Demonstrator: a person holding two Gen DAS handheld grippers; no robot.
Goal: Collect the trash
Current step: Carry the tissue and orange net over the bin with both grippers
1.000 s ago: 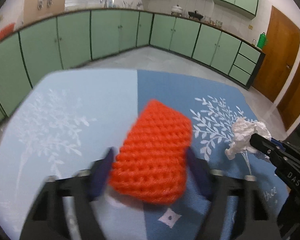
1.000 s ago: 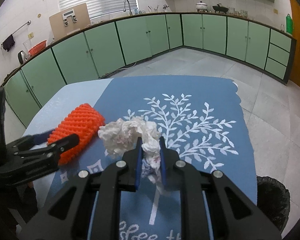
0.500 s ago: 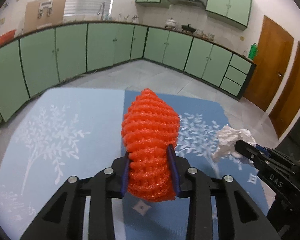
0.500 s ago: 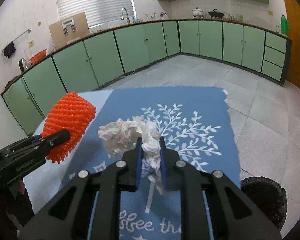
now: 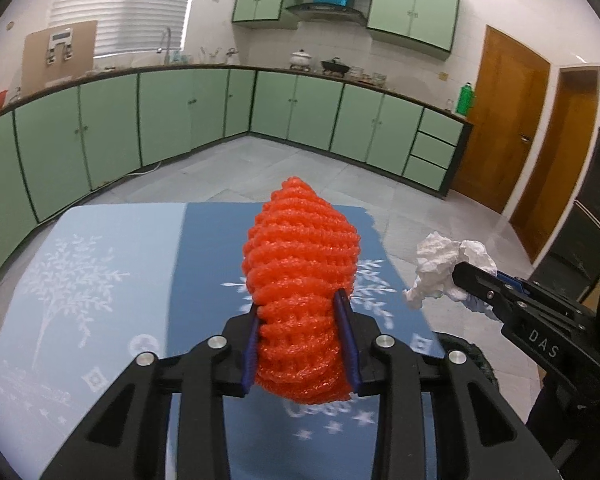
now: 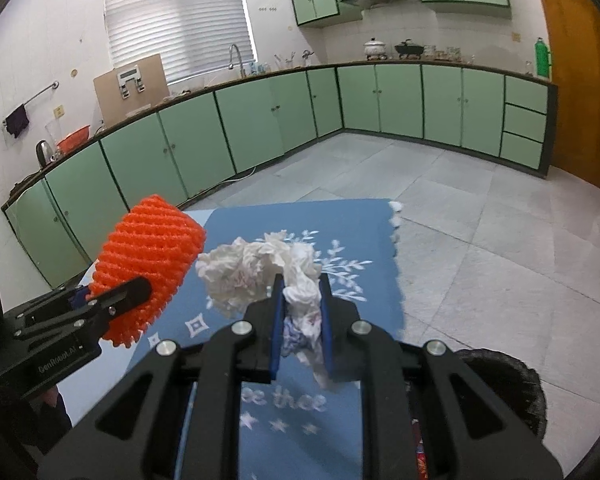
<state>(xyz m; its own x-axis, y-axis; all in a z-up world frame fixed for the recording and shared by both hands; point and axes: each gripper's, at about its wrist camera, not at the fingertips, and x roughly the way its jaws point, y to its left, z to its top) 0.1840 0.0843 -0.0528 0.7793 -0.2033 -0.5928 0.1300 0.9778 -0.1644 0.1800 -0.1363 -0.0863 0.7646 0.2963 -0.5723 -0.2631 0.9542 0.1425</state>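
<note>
My left gripper [image 5: 300, 312] is shut on an orange foam net sleeve [image 5: 302, 280] and holds it up above the blue tablecloth [image 5: 100, 280]. It also shows in the right wrist view [image 6: 148, 264], at the left. My right gripper [image 6: 300, 292] is shut on a crumpled white tissue [image 6: 256, 272], held above the cloth's right part. In the left wrist view the tissue [image 5: 444, 264] hangs at the right, past the table edge. A black trash bin [image 6: 500, 384] stands on the floor at the lower right, its rim partly hidden by my right gripper.
The table with the blue leaf-print cloth [image 6: 340, 232] lies below both grippers. Green kitchen cabinets [image 5: 180, 120] line the far walls. Brown wooden doors [image 5: 500, 120] are at the right. Grey tiled floor [image 6: 500, 260] lies beyond the table.
My left gripper shut on the orange net sleeve and lifted it off the cloth. Both grippers rose and moved right, toward the table edge and the bin.
</note>
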